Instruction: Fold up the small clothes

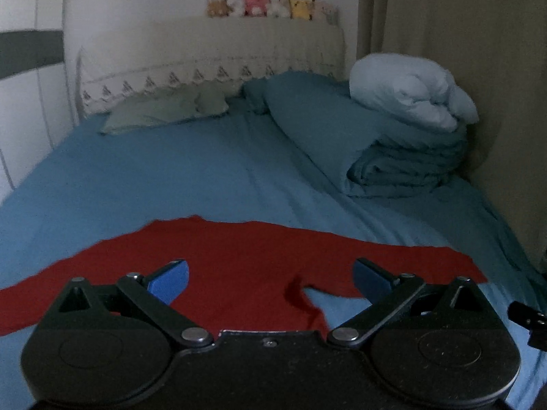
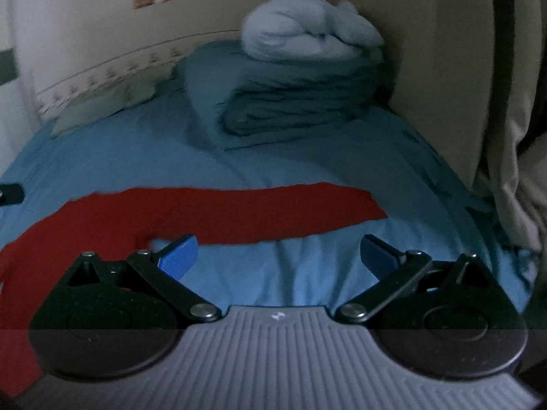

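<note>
Red garment [image 1: 239, 263] lies spread flat on the near part of the bed [image 1: 171, 171], a long strip running left to right. In the left wrist view, the left hand-held gripper [image 1: 270, 278] hangs over its middle with both blue pads wide apart and nothing between them. A ragged notch in the near edge sits just right of centre, between the pads, where blue sheet shows through. Far right on the bed is a folded teal quilt [image 1: 393, 157] with a pale bundle [image 1: 410, 89] on top, well apart from the cloth.

In the right wrist view, the garment [image 2: 222, 212] crosses the picture beyond the right hand-held gripper [image 2: 278, 258], which is also fully open and holds nothing. Its left pad [image 2: 179, 256] is by the cloth's near edge; its right pad is over bare sheet, so the sleeve-like right end lies farther out and slightly right.

Risks, as I judge them: both views are dim and blurred, so an edge may be misread. Closing the right one where it is would pinch sheet instead of cloth. A grab in the middle of the fabric instead of at a corner would bunch it and spoil the fold.
</note>
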### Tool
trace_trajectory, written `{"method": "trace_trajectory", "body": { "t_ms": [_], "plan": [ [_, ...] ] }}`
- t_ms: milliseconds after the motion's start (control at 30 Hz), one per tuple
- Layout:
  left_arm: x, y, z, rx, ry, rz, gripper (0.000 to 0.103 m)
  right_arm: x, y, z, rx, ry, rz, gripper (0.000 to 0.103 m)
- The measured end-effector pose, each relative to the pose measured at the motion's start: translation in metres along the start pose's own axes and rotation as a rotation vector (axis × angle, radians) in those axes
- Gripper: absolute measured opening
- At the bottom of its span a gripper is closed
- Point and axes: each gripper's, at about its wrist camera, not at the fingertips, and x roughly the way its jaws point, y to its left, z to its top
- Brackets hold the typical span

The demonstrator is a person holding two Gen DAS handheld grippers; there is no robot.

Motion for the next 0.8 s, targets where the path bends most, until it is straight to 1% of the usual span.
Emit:
{"method": "trace_trajectory", "body": {
  "t_ms": [133, 200, 300, 433, 500, 533, 600, 633, 667, 733, 767, 800],
  "plan": [
    [0.076, -0.002, 0.003, -0.016, 0.082, -0.018, 0.103, 0.078, -0.03, -0.008, 0.073, -0.01, -0.044, 0.103],
    [0.11, -0.003, 0.0, -0.005, 0.125, -0.004, 0.103, 0.116, -0.044, -0.014, 0.095, -0.006, -0.066, 0.103],
    [0.158, -0.006, -0.006, 0.021, 0.171, 0.025, 0.103, 0.162, -0.057, -0.026, 0.091, -0.005, -0.103, 0.103],
    [0.205, -0.001, -0.017, 0.016, 0.222, 0.05, 0.102, 0.208, -0.069, -0.037, 0.127, -0.016, -0.098, 0.103],
    [0.222, -0.001, -0.023, 0.007, 0.245, 0.057, 0.098, 0.229, -0.074, -0.041, 0.153, -0.008, -0.12, 0.102],
    [0.228, -0.001, -0.025, 0.006, 0.251, 0.058, 0.097, 0.236, -0.075, -0.042, 0.177, -0.003, -0.126, 0.101],
    [0.24, -0.003, -0.031, 0.013, 0.267, 0.073, 0.097, 0.248, -0.079, -0.046, 0.23, 0.0, -0.134, 0.094],
    [0.246, -0.004, -0.033, 0.017, 0.274, 0.083, 0.097, 0.252, -0.08, -0.047, 0.249, -0.011, -0.148, 0.092],
    [0.252, -0.003, -0.036, 0.015, 0.284, 0.087, 0.097, 0.256, -0.081, -0.046, 0.263, -0.022, -0.155, 0.089],
    [0.262, -0.002, -0.038, 0.001, 0.297, 0.084, 0.097, 0.262, -0.082, -0.044, 0.285, -0.034, -0.173, 0.076],
    [0.266, -0.002, -0.039, -0.007, 0.3, 0.084, 0.097, 0.265, -0.083, -0.042, 0.295, -0.036, -0.183, 0.067],
    [0.268, -0.002, -0.04, -0.014, 0.305, 0.085, 0.098, 0.268, -0.084, -0.04, 0.304, -0.031, -0.192, 0.052]
  ]
}}
